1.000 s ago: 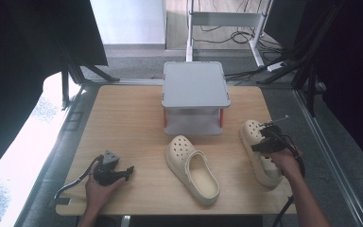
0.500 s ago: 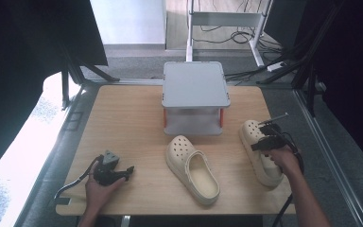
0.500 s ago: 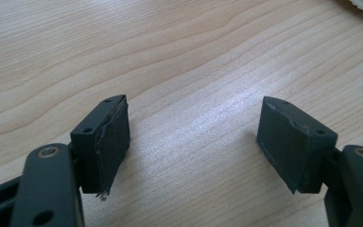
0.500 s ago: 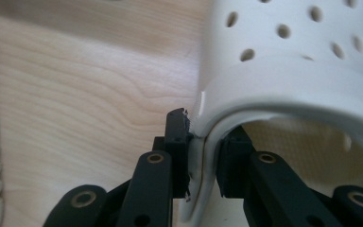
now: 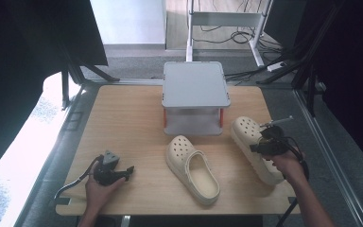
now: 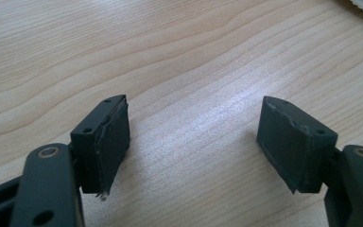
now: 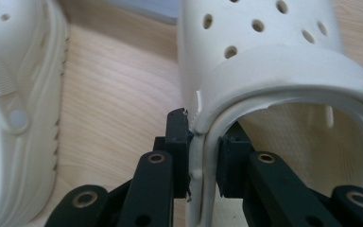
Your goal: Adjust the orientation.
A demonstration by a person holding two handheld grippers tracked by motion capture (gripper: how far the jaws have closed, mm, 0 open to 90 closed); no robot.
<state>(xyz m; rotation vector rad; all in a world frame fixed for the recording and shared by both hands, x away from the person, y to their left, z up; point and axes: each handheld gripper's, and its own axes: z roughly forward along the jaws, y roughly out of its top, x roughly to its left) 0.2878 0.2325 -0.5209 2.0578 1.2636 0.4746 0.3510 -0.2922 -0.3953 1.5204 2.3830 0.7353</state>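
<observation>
Right gripper point(image 5: 263, 144) pinching the side wall of the right-hand clog point(image 5: 256, 147): in the right gripper view one jaw lies outside the wall and the other inside the opening, both pressed against the thin cream rim point(image 7: 203, 156). This clog point(image 7: 274, 71) stands near the right edge of the wooden table point(image 5: 123, 123), just right of the grey box point(image 5: 196, 97). Its long axis runs from the near right to the far left, with the rounded, perforated toe pointing away from the person, towards the box. The material is smooth moulded foam with round vent holes over the toe and a ridged sole edge.

A second clog point(image 5: 192, 168) of the same make lies near the table's middle, well apart from the first, toe likewise pointing towards the box.

Left gripper point(image 5: 108, 171) resting low over the near left of the table; its black, flat-padded jaws stand spread wide over bare wood grain point(image 6: 194, 85), holding nothing.
</observation>
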